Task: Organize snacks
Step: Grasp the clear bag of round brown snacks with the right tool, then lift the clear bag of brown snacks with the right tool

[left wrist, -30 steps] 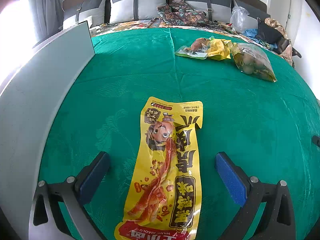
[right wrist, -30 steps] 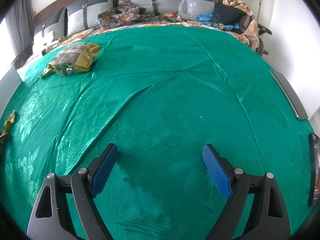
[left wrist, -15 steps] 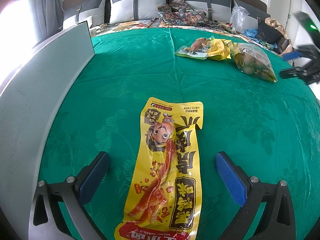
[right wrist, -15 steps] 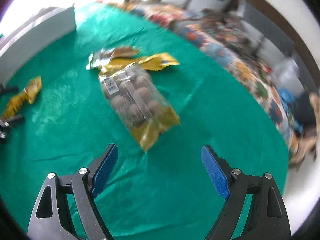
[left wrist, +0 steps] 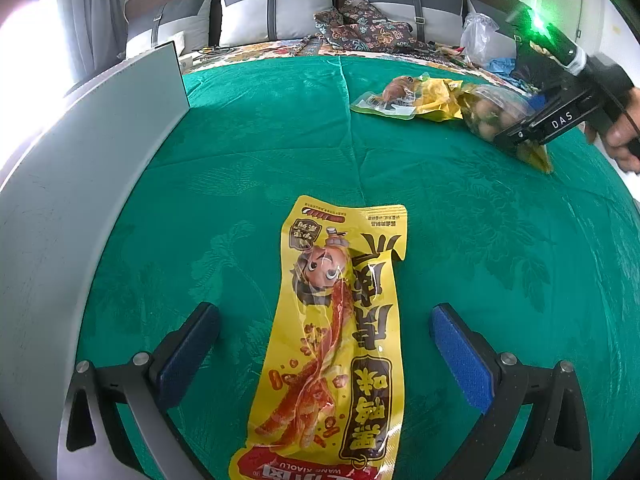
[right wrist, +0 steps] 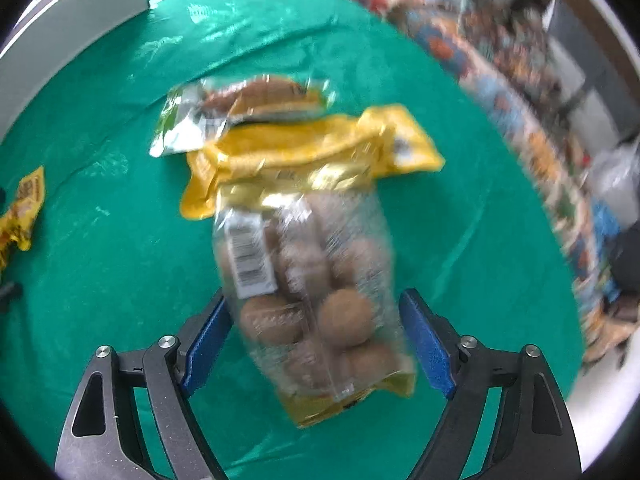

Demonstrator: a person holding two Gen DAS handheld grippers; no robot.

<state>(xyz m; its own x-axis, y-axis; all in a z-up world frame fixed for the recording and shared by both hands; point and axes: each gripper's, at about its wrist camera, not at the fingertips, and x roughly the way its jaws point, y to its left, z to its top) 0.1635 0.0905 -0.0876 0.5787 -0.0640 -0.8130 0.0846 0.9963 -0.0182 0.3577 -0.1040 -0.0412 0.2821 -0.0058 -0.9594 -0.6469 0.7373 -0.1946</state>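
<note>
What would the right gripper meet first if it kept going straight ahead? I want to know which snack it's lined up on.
The clear bag of round brown snacks, already between the open right gripper fingers; contact unclear through blur.

I see green-covered bed [left wrist: 280,152] w/ long yellow snack pack [left wrist: 340,340] near me; clear bag of brown balls [right wrist: 312,300], yellow pouch [right wrist: 304,152] & clear-green pack [right wrist: 188,124] bunched further off.

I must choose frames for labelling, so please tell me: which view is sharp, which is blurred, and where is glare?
Left wrist view: sharp, the yellow snack packet print readable; window light overexposed at upper left. Right wrist view: motion-blurred, the clear bag of round snacks and bedding smeared; the green cloth shows shiny highlights.
</note>
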